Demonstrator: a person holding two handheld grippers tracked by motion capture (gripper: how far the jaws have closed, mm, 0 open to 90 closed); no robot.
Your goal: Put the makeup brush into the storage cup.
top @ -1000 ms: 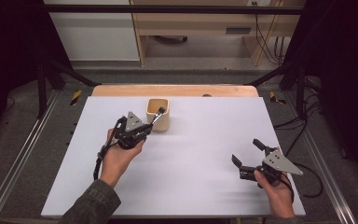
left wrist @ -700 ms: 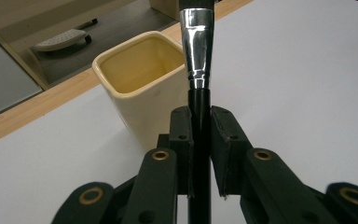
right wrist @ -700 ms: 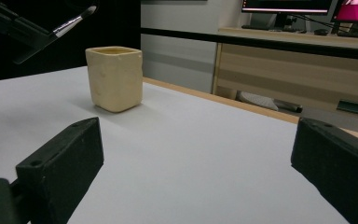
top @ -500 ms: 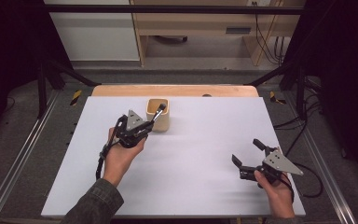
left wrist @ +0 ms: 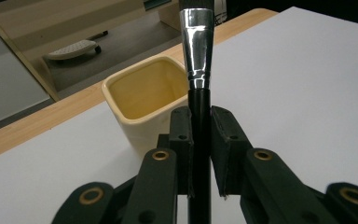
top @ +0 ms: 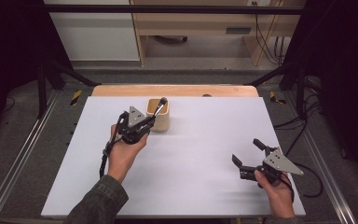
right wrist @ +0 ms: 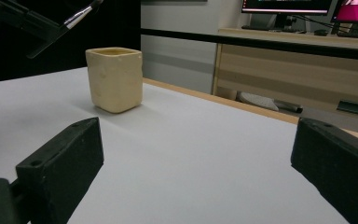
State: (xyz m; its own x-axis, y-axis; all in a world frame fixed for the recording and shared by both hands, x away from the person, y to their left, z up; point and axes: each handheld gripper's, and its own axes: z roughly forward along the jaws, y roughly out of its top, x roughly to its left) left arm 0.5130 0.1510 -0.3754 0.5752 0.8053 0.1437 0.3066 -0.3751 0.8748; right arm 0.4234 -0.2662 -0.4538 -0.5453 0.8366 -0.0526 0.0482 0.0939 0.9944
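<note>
- My left gripper (left wrist: 199, 140) is clamped tight on the black handle of a brush (left wrist: 196, 56), pads squeezing it from both sides.
- The brush sticks up past the jaws, its silver ferrule above the near rim of the cream cup (left wrist: 142, 100).
- The gripper itself sits just beside the cup (top: 159, 115), on its near-left side.
- My right gripper (top: 248, 151) hangs wide open with nothing in it, well apart from the cup, low over the white table (top: 205, 140).

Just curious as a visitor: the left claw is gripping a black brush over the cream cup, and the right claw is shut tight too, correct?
Not quite. The right claw is open and empty, as the right gripper view shows. The left claw does grip the brush by the cup.
</note>
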